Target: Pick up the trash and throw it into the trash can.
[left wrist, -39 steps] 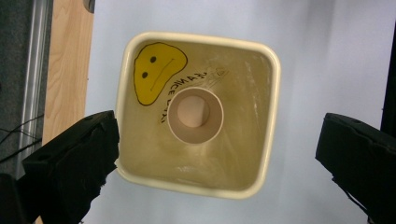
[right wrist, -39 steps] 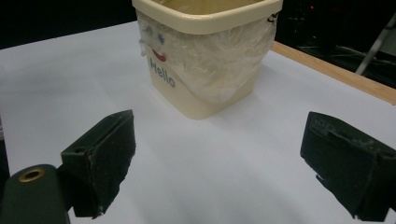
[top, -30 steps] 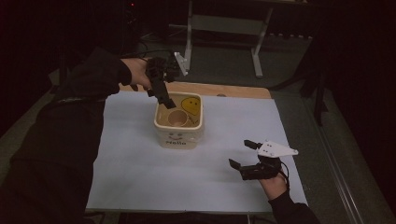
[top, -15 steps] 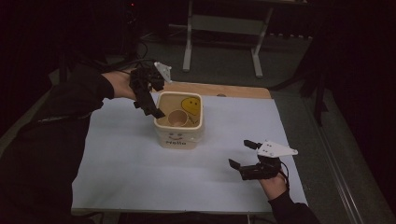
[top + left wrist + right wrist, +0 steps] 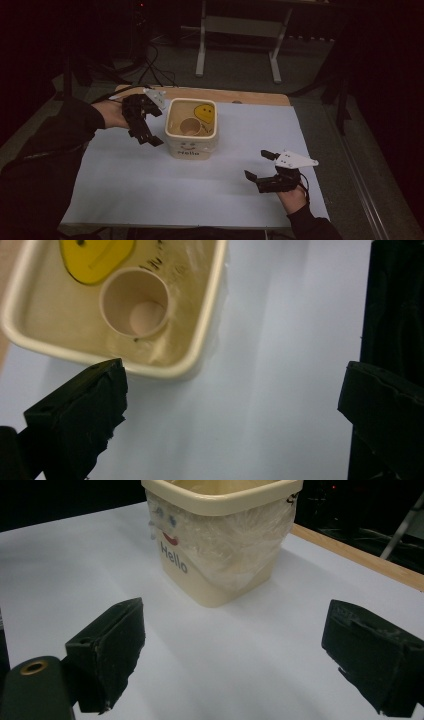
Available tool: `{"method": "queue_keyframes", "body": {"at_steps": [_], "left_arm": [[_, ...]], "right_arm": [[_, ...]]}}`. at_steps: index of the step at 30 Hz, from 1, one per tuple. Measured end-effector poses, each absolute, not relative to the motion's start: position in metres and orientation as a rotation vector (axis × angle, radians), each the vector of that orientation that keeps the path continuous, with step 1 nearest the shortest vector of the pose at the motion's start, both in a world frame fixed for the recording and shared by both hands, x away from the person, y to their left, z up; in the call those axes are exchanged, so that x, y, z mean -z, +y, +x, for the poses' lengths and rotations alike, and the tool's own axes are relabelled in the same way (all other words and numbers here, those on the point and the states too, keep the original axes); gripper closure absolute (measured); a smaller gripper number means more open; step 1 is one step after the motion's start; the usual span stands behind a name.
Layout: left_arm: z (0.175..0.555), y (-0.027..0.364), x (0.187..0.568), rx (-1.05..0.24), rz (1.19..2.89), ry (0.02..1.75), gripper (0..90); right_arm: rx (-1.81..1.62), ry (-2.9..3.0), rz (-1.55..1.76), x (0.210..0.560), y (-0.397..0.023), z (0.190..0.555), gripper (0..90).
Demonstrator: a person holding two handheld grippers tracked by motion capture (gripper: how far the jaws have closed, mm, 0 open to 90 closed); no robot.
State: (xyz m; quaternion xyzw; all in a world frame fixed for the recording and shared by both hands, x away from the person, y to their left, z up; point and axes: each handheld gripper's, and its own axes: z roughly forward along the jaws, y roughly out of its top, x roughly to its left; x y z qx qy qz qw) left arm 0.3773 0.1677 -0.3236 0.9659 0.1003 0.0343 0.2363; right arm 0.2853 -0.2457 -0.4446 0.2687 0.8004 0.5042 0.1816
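The left gripper [image 5: 144, 131] hovers beside the bin [image 5: 192, 145], jaws released; a cup [image 5: 134, 308] sits inside. The right gripper [image 5: 258, 166] rests released too.

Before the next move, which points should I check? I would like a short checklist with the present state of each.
1. Left tool open and holding nothing: ok.
2. Right tool open and holding nothing: ok.
3. Paper cup lies inside the cream bin: ok.
4. Bin stands upright on the white sheet: ok.
5. Left tool is beside the bin, not inside it: ok.
6. What else is in the bin besides the cup and the yellow shape: cannot tell.
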Motion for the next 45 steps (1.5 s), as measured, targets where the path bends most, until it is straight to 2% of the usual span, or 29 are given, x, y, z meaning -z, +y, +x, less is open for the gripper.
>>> {"method": "queue_keyframes", "body": {"at_steps": [20, 28, 35, 45], "left_arm": [[0.333, 0.191, 0.39, -0.052, 2.523, 0.339, 0.5], [0.316, 0.195, 0.417, -0.069, 2.452, 0.396, 0.5], [0.305, 0.199, 0.441, -0.023, 2.381, 0.472, 0.5], [0.288, 0.198, 0.469, -0.06, 2.31, 0.563, 0.5]], "right_arm": [[-1.416, 2.259, 0.757, 0.445, -0.244, 0.286, 10.1], [-1.411, 2.263, 0.756, 0.445, -0.244, 0.285, 10.1], [-1.411, 2.263, 0.754, 0.445, -0.244, 0.285, 10.1], [-1.406, 2.266, 0.755, 0.446, -0.244, 0.285, 10.1]]}}
